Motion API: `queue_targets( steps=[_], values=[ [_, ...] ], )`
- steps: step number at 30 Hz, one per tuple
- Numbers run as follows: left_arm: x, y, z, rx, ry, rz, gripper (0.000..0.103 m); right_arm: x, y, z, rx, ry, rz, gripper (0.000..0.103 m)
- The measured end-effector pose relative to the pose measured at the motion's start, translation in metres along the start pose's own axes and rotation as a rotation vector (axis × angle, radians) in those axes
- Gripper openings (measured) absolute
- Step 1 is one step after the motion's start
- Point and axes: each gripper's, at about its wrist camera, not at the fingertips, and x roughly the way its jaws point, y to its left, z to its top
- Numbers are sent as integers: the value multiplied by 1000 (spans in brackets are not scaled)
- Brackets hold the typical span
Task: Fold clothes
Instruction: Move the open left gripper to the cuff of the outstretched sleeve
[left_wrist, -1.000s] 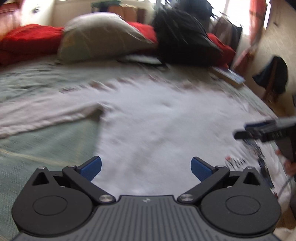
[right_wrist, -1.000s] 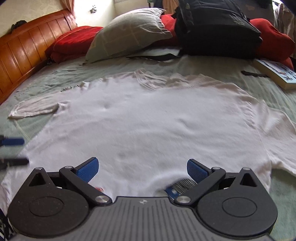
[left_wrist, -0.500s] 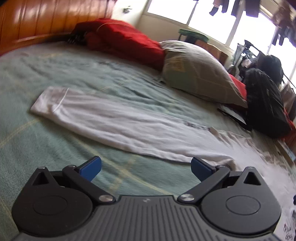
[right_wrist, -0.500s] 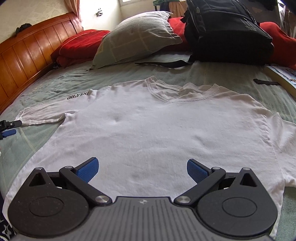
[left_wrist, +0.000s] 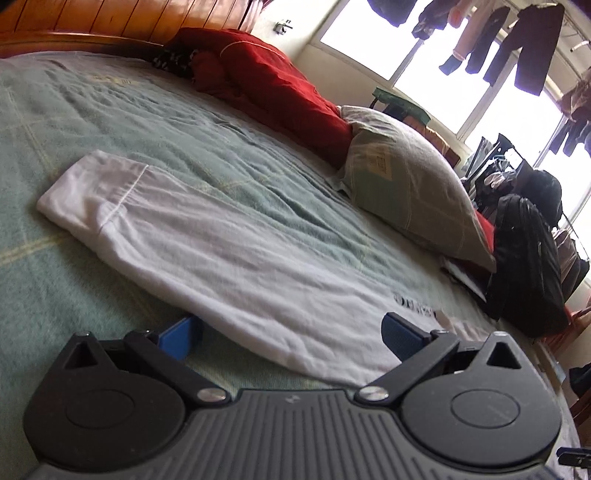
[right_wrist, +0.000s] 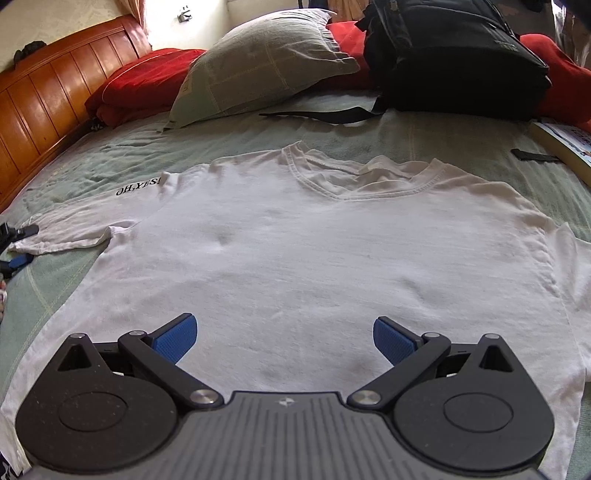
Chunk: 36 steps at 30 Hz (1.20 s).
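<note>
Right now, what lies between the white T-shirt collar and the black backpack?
In the right wrist view, bare green blanket and a loose black strap lie between the T-shirt collar and the backpack.

"OH,YES!" on sleeve (right_wrist: 74, 221) (upside down)

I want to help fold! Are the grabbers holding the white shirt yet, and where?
Nothing is held. The left gripper is open around the white cotton T-shirt's sleeve. The right gripper is open above the shirt's lower part.

A lived-in home bedroom: a wooden headboard (right_wrist: 44, 85) at upper left, a green bedspread (right_wrist: 110, 155), a pillow (right_wrist: 258, 62), red bedding (right_wrist: 144, 81), and laundry (left_wrist: 517, 40) hanging at the bright window, upper right.
</note>
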Motion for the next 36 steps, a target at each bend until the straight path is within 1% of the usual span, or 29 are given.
queue_targets(
  steps=[4,6,11,13,15,16,17,18,21,24,26,36],
  values=[
    [8,8,9,-26,-19,-15,102,2,1,1,1,1,-4,103],
    [12,11,16,-43,-36,-10,102,3,1,2,3,1,-10,103],
    [26,18,33,-127,-86,16,102,2,-1,1,9,0,-16,103],
    [29,16,33,-158,-103,21,102,2,-1,1,12,0,-16,103],
    [30,11,29,-178,-110,8,102,2,-2,1,16,2,-13,103],
    [30,9,27,-183,-106,-14,102,2,-2,0,16,3,-11,103],
    [30,6,23,-181,-96,-40,102,3,-2,0,17,4,-9,103],
    [30,2,21,-162,-90,-49,102,3,-2,0,16,4,-7,103],
    [36,4,25,-128,-96,-12,102,4,0,1,15,5,-4,103],
    [39,10,36,-184,-121,22,102,3,1,0,14,4,4,103],
    [43,4,42,-192,-112,42,102,1,2,-1,12,5,11,103],
    [18,-51,56,-112,-113,-36,102,-13,7,-3,-18,-3,50,103]
  ],
)
